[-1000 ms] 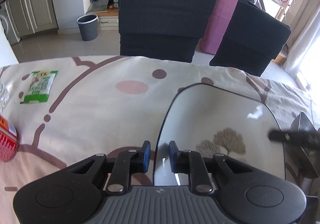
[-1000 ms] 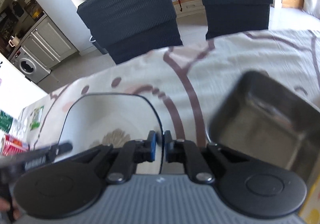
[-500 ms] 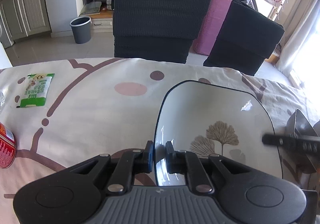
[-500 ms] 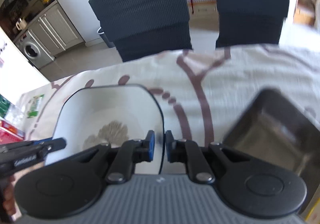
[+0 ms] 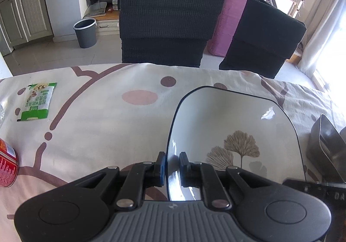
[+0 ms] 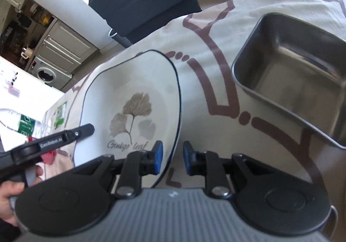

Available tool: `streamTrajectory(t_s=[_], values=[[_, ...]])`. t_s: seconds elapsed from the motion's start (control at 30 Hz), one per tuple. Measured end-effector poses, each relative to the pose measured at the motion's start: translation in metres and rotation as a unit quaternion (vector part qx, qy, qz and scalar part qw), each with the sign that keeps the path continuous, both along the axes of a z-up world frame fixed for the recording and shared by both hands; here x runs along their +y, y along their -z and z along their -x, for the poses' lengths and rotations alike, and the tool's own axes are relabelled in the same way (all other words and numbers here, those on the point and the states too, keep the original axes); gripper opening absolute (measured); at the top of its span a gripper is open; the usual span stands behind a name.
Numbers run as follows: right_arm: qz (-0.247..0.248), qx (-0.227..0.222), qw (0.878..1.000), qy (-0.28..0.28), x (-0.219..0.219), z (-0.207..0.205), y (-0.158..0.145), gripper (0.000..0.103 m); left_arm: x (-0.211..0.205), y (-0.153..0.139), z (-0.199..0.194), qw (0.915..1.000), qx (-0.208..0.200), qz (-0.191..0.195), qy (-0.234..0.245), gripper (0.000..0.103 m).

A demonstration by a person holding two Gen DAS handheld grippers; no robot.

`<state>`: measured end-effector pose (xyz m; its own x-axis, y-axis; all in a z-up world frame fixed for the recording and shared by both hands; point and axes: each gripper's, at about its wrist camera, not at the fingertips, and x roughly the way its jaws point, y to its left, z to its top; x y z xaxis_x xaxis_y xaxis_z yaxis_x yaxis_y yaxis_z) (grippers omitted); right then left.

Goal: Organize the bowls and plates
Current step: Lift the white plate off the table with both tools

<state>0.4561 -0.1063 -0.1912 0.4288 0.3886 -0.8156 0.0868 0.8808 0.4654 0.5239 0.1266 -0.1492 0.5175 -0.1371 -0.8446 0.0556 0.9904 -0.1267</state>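
A white square plate with a dark rim and a ginkgo leaf print (image 5: 233,125) is held tilted above the tablecloth. My left gripper (image 5: 172,165) is shut on the plate's left rim. In the right wrist view the plate (image 6: 134,99) lies to the left, and my right gripper (image 6: 172,155) is open, its jaws standing on either side of the plate's right rim without pinching it. A square metal bowl (image 6: 294,73) sits on the cloth to the right; its corner also shows in the left wrist view (image 5: 326,144).
A green snack packet (image 5: 36,101) and a red can (image 5: 6,166) lie at the table's left. Two dark chairs (image 5: 168,25) stand beyond the far edge. A grey bin (image 5: 85,33) is on the floor.
My right gripper has opened and let go of the plate's right rim. The plate has tipped and moved a little left, with the left gripper still holding it.
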Motion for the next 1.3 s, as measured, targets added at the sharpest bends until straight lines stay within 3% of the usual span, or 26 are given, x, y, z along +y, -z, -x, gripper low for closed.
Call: streamTrajectory(t_s=[0.03, 0.2, 0.37, 0.5, 0.6, 0.83, 1.1, 1.3], values=[[0.003, -0.011, 1.0, 0.0, 0.002, 0.001, -0.001, 0.013, 0.0, 0.0, 0.0, 1.0, 0.001, 0.0, 0.0, 0.014], [0.009, -0.023, 1.0, 0.004, -0.001, -0.01, -0.003, 0.012, 0.003, 0.0, 0.003, 1.0, 0.005, 0.009, 0.001, 0.014], [0.012, -0.03, 0.999, -0.003, -0.013, -0.027, -0.003, 0.024, 0.007, 0.001, 0.0, 0.9996, 0.013, 0.026, -0.006, 0.014], [0.016, -0.035, 0.999, -0.019, -0.009, -0.033, -0.001, 0.023, 0.01, 0.004, -0.002, 0.9986, 0.02, 0.046, -0.017, 0.014], [0.03, -0.048, 0.998, -0.037, -0.004, -0.032, -0.002, 0.021, 0.014, 0.013, -0.005, 0.9965, 0.029, 0.075, -0.022, 0.021], [0.043, -0.074, 0.995, -0.059, 0.004, -0.032, -0.002, 0.018, 0.017, 0.014, 0.004, 0.9948, 0.006, 0.096, -0.033, 0.016], [0.083, -0.117, 0.988, -0.063, -0.003, -0.016, -0.025, 0.017, -0.001, -0.013, 0.024, 0.9953, -0.024, 0.091, -0.022, 0.014], [0.101, -0.151, 0.98, -0.081, -0.015, 0.005, -0.054, 0.016, -0.012, -0.04, 0.047, 0.9931, -0.04, 0.108, -0.021, 0.015]])
